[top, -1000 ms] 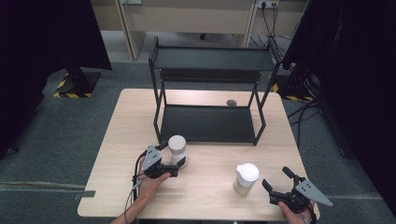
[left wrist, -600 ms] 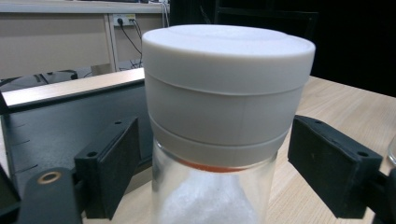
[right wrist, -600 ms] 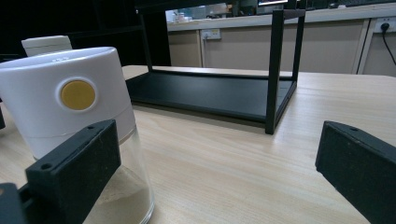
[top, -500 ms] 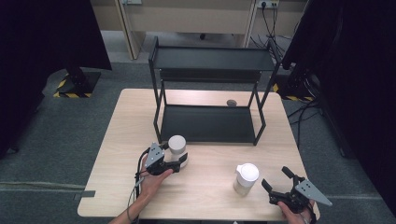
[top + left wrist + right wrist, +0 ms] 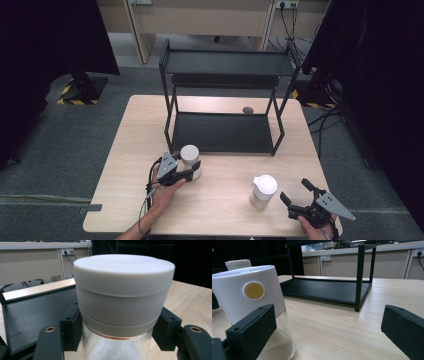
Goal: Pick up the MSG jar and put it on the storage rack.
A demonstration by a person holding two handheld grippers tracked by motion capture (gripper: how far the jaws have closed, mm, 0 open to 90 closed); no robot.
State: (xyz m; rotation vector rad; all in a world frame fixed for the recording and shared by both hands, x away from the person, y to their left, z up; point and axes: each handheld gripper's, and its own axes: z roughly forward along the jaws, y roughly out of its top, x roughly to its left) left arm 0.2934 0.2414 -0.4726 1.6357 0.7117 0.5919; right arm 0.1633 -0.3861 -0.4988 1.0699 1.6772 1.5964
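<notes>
Pale wood-grain surface point(image 5: 215, 210) carries everything we see; a black metal two-tier rack point(image 5: 225, 132) stands on its far half, a small grey round object point(image 5: 248, 110) just behind the rack's lower tier. Near the front edge we note two jars. Left one: a clear glass jar with a wide white screw lid point(image 5: 190, 159), upright, just in front of the rack's left leg. Left gripper point(image 5: 181, 172) has just been closing its jaws and now clamps that jar; in the left gripper view the black pads point(image 5: 71, 327) press both sides of the glass point(image 5: 120, 345) right under the lid. Right one: a clear jar with a white cap and a yellow round button point(image 5: 254, 305), tan powder inside, upright, standing free point(image 5: 263, 191). Right gripper point(image 5: 301, 196) sits just right of it, jaws spread wide, nothing between them, left pad point(image 5: 253, 327) close beside the glass.
</notes>
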